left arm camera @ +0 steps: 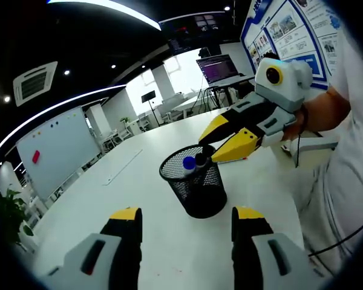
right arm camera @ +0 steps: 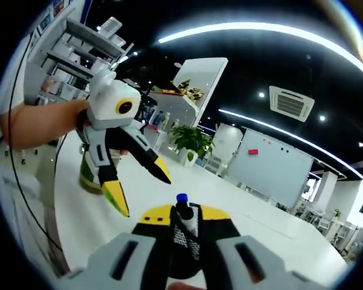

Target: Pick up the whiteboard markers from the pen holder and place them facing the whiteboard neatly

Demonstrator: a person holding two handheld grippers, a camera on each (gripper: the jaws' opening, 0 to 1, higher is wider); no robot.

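On a white table (left arm camera: 151, 199) stands a black mesh pen holder (left arm camera: 195, 181), holding 2 whiteboard markers: one with a blue cap (left arm camera: 189, 162) and one with a black cap (left arm camera: 201, 159). In the left gripper view, the left gripper (left arm camera: 187, 226) hovers near the holder, its 2 yellow-tipped jaws spread wide with nothing between them. The right gripper (left arm camera: 221, 142) reaches in from the right, its yellow jaws meeting the rim of the holder beside the black-capped marker. In the right gripper view, the right gripper (right arm camera: 184, 217) has its jaws drawn in close on either side of the holder's mesh wall (right arm camera: 183, 232), the blue cap (right arm camera: 181, 198) standing just above them. The left gripper (right arm camera: 142, 187) hangs with jaws apart. A whiteboard (left arm camera: 57, 148) stands well beyond the table.
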